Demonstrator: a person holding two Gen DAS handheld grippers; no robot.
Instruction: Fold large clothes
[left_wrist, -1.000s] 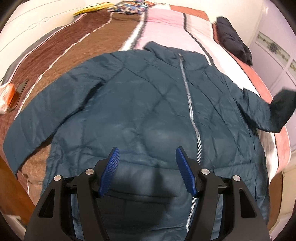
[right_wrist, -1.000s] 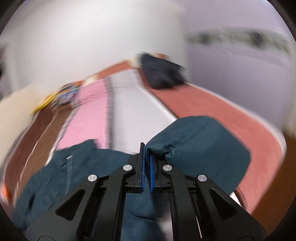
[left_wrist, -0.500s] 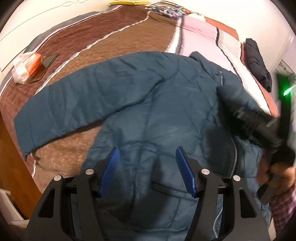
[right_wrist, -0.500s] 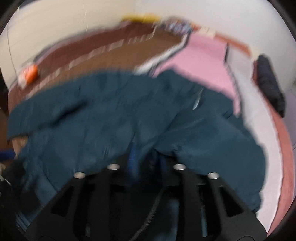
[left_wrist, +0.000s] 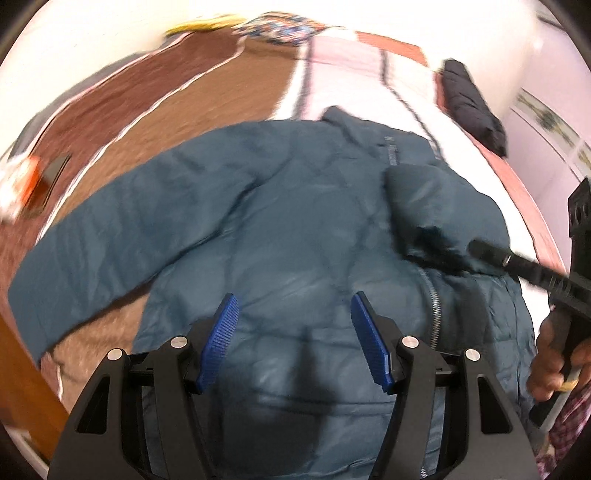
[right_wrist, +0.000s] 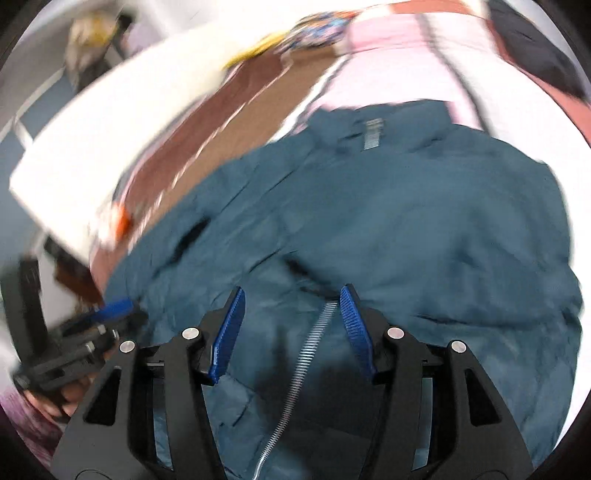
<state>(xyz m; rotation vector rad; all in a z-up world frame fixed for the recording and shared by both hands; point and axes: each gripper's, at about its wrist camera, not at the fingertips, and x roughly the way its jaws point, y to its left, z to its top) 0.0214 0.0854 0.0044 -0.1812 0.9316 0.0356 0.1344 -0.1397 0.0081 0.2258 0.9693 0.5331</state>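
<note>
A teal quilted jacket (left_wrist: 288, 229) lies front up on the bed, its zipper (right_wrist: 314, 343) running toward me. One sleeve (left_wrist: 110, 243) stretches out to the left. The other sleeve (left_wrist: 424, 199) lies folded across the chest. My left gripper (left_wrist: 293, 306) hovers open over the lower front with nothing between its fingers. My right gripper (right_wrist: 291, 299) is over the zipper, its jaws opening, the pads clear of the cloth. A black finger (left_wrist: 517, 262) of it reaches in from the right, beside the folded sleeve's cuff. One blue pad (right_wrist: 110, 309) of the left gripper shows at the lower left.
The bedspread (left_wrist: 184, 99) is striped brown, pink and white. A dark garment (left_wrist: 472, 107) lies at the far right, a patterned cloth (left_wrist: 280, 27) at the head end. An orange-white packet (left_wrist: 22, 184) and a dark flat object (left_wrist: 51, 173) sit left. The wooden bed edge (left_wrist: 22, 369) runs at the lower left.
My right gripper, shut on the sleeve's cuff, swung left and down over the jacket, laid the sleeve across the chest and opened off it. The left gripper stayed open.
</note>
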